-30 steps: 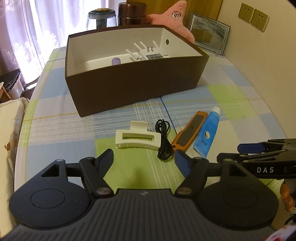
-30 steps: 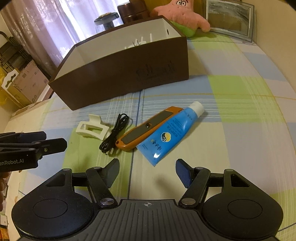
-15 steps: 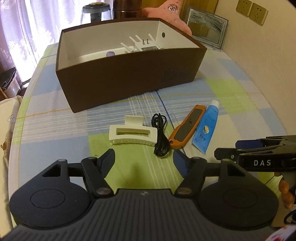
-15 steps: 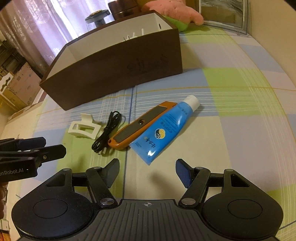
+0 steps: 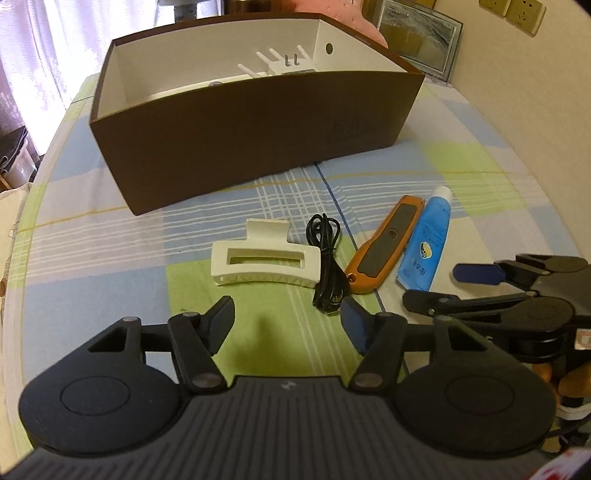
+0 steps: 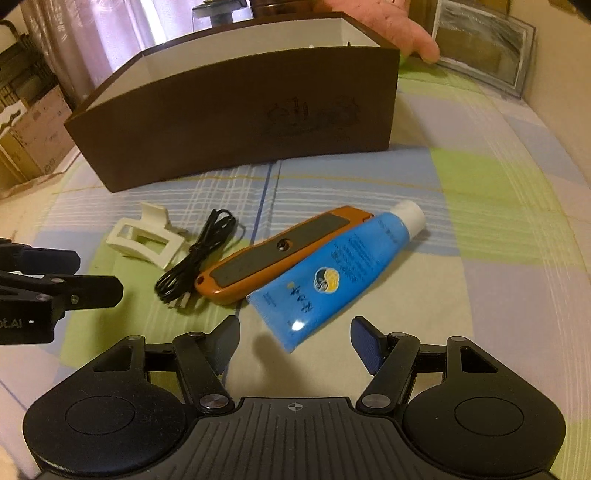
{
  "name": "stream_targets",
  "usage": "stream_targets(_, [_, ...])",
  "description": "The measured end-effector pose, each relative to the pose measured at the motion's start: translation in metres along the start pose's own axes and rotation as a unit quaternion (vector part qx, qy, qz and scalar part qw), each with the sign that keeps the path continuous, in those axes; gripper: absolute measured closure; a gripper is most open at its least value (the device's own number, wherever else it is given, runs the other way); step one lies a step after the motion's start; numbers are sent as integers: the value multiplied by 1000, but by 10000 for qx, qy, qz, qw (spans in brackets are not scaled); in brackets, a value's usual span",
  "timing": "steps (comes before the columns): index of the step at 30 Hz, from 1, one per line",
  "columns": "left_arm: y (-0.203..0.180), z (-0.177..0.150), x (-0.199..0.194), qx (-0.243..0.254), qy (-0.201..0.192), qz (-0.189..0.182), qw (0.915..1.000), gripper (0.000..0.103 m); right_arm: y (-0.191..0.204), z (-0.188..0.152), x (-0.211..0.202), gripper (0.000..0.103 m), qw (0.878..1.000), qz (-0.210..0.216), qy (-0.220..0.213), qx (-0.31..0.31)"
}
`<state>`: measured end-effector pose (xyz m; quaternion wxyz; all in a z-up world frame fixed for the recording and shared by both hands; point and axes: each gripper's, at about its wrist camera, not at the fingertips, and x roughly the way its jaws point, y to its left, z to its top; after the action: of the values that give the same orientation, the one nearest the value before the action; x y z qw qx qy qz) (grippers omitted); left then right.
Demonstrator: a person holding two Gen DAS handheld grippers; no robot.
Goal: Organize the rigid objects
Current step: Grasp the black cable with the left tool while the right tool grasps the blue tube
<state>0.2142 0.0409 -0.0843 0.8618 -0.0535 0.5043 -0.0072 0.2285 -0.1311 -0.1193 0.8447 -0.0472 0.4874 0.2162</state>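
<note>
On the checked tablecloth lie a white hair clip (image 5: 264, 262), a coiled black cable (image 5: 327, 266), an orange utility knife (image 5: 384, 243) and a blue tube (image 5: 426, 240), all in front of a brown box (image 5: 251, 122). My left gripper (image 5: 288, 317) hovers just short of the clip; its jaws are closing with nothing between them. My right gripper (image 6: 295, 336) is open, just short of the flat end of the blue tube (image 6: 340, 273), whose tip shows in its gap; the pads do not touch it. The knife (image 6: 273, 254), cable (image 6: 195, 262) and clip (image 6: 144, 240) lie to the tube's left.
The box (image 6: 240, 122) has a white inside holding a white pronged item (image 5: 280, 64). Behind it are a pink plush toy (image 6: 399, 26), a framed picture (image 5: 417, 37) and a jar. A wall runs along the right. Cardboard boxes (image 6: 29, 136) stand off the table's left side.
Both grippers have come down and closer to the objects, which now look larger. The left jaws have narrowed. The right jaws keep the same gap.
</note>
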Motion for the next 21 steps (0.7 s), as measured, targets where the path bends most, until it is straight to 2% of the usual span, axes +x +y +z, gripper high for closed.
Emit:
stream_targets(7, [-8,3,13,148,67,-226,9996,53,-11,-3,10,39,9998,-186,-16,-83])
stream_targets(12, [-18,6,22,358,82,-334,9988,58,-38,-4,7,39,9988,-446,-45,181])
stream_targets(16, [-24,10,27,454,63,-393,9982,64,-60,-2,0,39,9978,-466,-53,479])
stream_targets(20, [-32,18,31,658,-42,-423,9969,66,-77,0,-8,39,9959,-507,-46,754])
stream_targets(21, [-33,21,32,698,-56,-431,9966,70,-79,1,-10,39,9955,-505,-60,798])
